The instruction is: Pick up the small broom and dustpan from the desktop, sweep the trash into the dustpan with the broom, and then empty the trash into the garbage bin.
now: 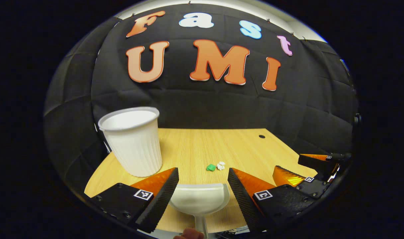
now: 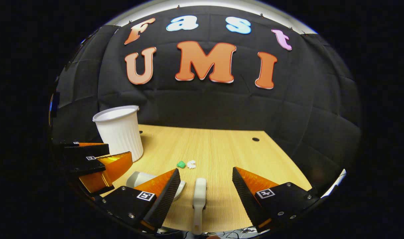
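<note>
The white plastic dustpan [image 1: 199, 198] and white-handled small broom [image 2: 199, 196] are noted lying ungrasped on the wooden bench [image 1: 222, 146] between spread-apart left hand-held gripper [image 1: 203, 186] and right hand-held gripper [image 2: 206, 186] fingers respectively; centred closure on each handle is advised.

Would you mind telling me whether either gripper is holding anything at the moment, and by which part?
Nothing is held. The left gripper straddles the white plastic dustpan and the right gripper straddles the white broom handle, jaws open on both.
</note>
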### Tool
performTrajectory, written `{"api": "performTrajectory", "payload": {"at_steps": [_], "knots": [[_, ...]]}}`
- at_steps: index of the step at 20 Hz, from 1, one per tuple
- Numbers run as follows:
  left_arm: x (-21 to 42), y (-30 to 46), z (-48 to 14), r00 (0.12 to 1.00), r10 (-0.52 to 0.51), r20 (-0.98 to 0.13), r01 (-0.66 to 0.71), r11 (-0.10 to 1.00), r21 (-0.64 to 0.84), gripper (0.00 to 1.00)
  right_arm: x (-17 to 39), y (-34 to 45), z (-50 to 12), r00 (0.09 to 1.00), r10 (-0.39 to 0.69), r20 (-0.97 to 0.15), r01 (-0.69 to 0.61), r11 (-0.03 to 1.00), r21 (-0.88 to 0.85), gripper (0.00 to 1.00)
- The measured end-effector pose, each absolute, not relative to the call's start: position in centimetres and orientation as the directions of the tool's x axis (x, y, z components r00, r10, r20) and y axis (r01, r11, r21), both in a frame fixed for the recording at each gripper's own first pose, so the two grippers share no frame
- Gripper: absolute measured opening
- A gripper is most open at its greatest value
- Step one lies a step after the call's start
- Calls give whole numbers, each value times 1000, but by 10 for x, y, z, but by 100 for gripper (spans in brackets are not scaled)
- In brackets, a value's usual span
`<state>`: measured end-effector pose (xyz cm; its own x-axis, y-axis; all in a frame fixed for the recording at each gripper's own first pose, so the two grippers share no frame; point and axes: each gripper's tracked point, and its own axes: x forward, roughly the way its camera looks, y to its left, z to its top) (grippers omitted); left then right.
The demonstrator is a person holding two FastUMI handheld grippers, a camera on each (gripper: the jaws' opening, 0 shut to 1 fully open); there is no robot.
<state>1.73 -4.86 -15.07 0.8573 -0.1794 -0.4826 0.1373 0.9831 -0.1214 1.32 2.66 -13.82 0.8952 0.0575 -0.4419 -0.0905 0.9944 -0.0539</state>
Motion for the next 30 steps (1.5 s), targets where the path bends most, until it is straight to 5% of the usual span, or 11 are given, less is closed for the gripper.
{"api": "performTrajectory", "payload": {"at_steps": [5,9,17,23,25,27,30], "knots": [[-13,-50,-230,678,-215,-703,103,975,-199,96,3,27,-202,781,41,-623,-102,993,-64,95],[-48,-48,-285,452,-245,-857,76,969,-237,98,-10,29,-249,677,11,-736,-112,990,-88,95],[-59,-55,-301,163,-290,-943,86,956,-279,98,-24,39,-308,505,-32,-862,-104,990,-98,96],[-53,-55,-319,68,-251,-966,-20,967,-253,96,-3,32,-339,403,2,-915,-136,989,-58,96],[-62,-52,-323,26,-236,-971,-26,971,-237,89,0,33,-342,384,15,-923,-167,984,-54,96],[-60,-54,-321,6,-245,-969,-27,969,-245,69,6,34,-347,369,22,-929,-186,981,-51,90],[-58,-60,-326,-17,-227,-974,-12,974,-227,43,1,35,-352,315,36,-948,-173,985,-20,55]]}}
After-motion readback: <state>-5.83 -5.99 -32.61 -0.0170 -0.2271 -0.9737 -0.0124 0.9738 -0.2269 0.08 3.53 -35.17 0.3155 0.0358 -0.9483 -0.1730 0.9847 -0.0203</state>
